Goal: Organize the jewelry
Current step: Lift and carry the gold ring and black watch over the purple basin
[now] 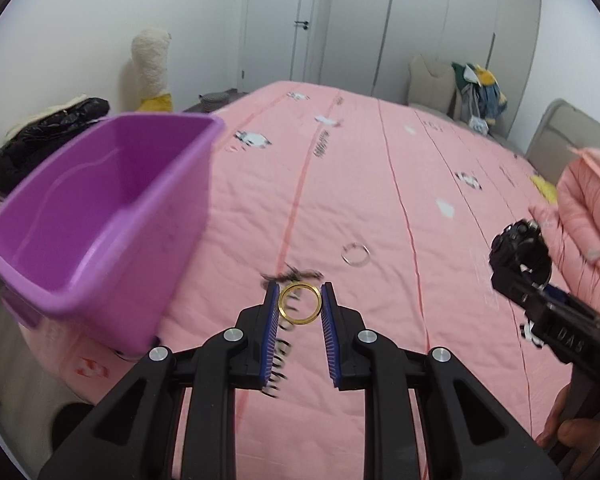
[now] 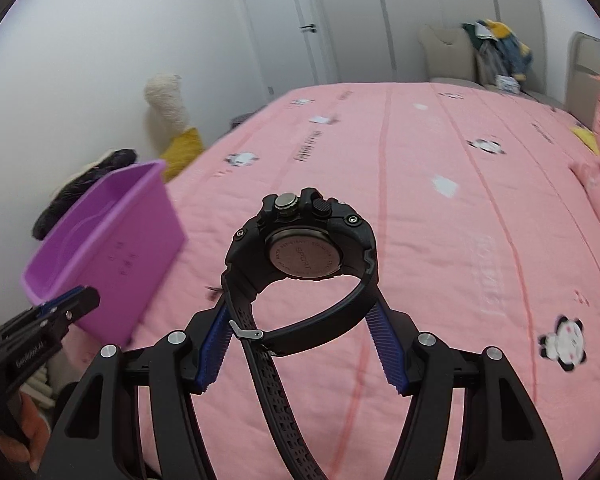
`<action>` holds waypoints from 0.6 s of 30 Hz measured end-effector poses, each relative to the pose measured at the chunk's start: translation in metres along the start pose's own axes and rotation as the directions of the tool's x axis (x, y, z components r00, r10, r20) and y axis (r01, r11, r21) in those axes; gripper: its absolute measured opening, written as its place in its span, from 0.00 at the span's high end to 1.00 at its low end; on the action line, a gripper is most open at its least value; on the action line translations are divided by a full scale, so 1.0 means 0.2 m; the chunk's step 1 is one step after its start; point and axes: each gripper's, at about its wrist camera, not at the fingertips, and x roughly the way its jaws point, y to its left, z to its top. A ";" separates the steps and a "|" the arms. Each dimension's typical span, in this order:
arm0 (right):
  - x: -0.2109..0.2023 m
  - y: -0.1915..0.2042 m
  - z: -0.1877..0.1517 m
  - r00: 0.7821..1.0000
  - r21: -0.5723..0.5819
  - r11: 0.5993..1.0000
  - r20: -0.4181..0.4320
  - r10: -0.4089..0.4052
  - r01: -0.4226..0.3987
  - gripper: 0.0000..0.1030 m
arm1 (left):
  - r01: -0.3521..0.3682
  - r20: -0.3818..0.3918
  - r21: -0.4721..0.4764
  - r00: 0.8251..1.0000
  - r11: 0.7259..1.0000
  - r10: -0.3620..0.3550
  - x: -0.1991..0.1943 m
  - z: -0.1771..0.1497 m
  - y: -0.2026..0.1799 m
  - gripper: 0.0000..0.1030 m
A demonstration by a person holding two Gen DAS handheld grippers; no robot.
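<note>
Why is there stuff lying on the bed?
A silver ring and a small dark hair clip lie loose on the pink bedspread, outside the purple bin. That looks out of place; nothing looks broken.

The gold ring (image 1: 299, 303) is glossy metal; the purple bin (image 1: 100, 224) smooth plastic; the watch (image 2: 304, 256) matt black rubber with a metal back; the bedspread (image 1: 380, 184) quilted cloth.
</note>
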 end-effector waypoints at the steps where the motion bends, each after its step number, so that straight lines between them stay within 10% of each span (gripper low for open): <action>1: 0.01 0.04 0.03 1.000 -0.007 1.000 0.002 0.015 -0.015 0.40 | -0.008 0.011 -0.007 1.000 1.000 0.008 -0.02 0.04 0.04 0.80; 18: 0.38 1.13 0.58 0.933 -0.207 0.910 -0.065 0.354 -0.359 0.40 | -0.263 0.017 -0.196 0.962 0.945 0.271 -0.11 0.53 1.04 0.80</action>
